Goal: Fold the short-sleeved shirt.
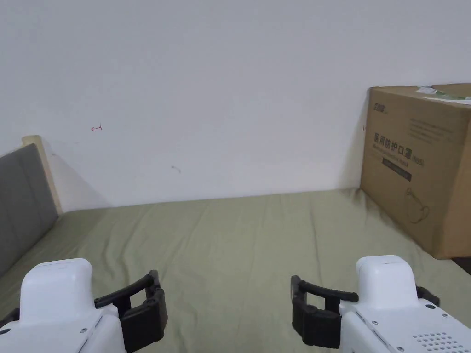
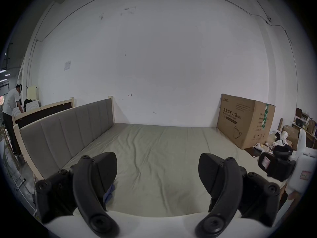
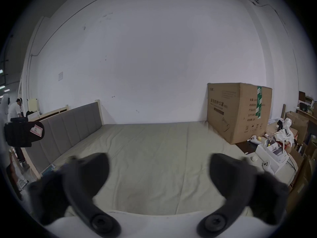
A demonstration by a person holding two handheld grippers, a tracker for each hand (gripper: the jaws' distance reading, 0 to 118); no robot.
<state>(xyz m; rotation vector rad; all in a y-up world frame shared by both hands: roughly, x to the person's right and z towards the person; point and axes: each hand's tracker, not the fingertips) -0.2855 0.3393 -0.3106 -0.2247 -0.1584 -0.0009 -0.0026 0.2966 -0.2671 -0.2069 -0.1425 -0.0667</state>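
Item: left gripper [image 1: 154,303], lower left of head view; jaws spread wide, empty.
Item: right gripper [image 1: 303,308], lower right; jaws wide, empty.
Item: green bed sheet [image 1: 239,239], bare across the centre.
Item: cardboard box [image 1: 418,165], right edge, against the wall.
Item: grey headboard [image 1: 20,197], left edge.
Item: short-sleeved shirt; not located. A blue scrap of cloth [image 2: 109,192] beside the left jaw in the left gripper view may belong to it; cannot tell.
Step, judged: folding not yet started. Next: find the garment and spread it flat.
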